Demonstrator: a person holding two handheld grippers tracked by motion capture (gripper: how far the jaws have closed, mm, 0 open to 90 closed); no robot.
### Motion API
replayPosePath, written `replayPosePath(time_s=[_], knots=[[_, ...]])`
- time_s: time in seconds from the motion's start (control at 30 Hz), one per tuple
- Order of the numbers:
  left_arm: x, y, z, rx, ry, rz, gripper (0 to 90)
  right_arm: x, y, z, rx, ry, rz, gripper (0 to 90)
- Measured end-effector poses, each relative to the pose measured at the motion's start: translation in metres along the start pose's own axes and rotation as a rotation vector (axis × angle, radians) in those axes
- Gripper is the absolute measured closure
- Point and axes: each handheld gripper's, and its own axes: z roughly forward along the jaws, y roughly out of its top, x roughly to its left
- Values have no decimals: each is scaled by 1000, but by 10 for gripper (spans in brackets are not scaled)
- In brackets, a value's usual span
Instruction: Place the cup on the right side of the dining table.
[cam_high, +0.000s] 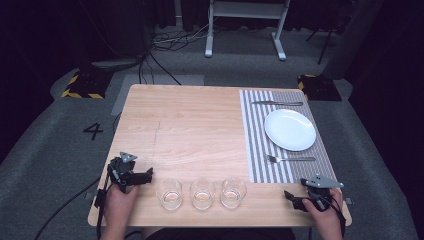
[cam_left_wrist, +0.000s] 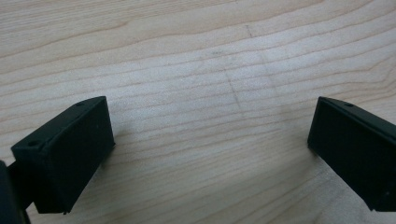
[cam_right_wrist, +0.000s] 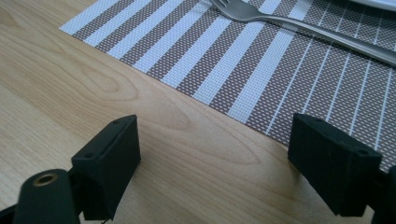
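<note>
We hold the left gripper (cam_high: 145, 176) low over the bare wooden table (cam_high: 190, 125), jaws spread wide and holding nothing. Three empty glasses sit in a row just beyond its tips, the nearest glass (cam_high: 170, 193) close beside it. Our right gripper (cam_high: 291, 198) also gapes wide and empty, a striped placemat (cam_right_wrist: 261, 60) and fork (cam_right_wrist: 261, 16) just ahead of it.

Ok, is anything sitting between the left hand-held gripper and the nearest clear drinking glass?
Nothing visible. The left hand-held gripper, jaws open, rests on the bare light wooden table just left of the nearest clear drinking glass, with bare wood between them. The other two glasses stand beyond it, to its right.
</note>
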Motion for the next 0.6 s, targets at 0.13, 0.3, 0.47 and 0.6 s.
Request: replayPosePath(time_s=[0.13,0.3,0.47,0.6], knots=[[1,1,1,-3,-2,-1,5,0,0,0,2,0,1,172],[2,1,1,-2,-9,4,6,0,0,0,3,-1,2,172],[3,2,2,-4,-18,13,9,1,1,0,2,-12,10,171],[3,2,2,-4,-18,12,11,3,1,1,1,-21,23,173]])
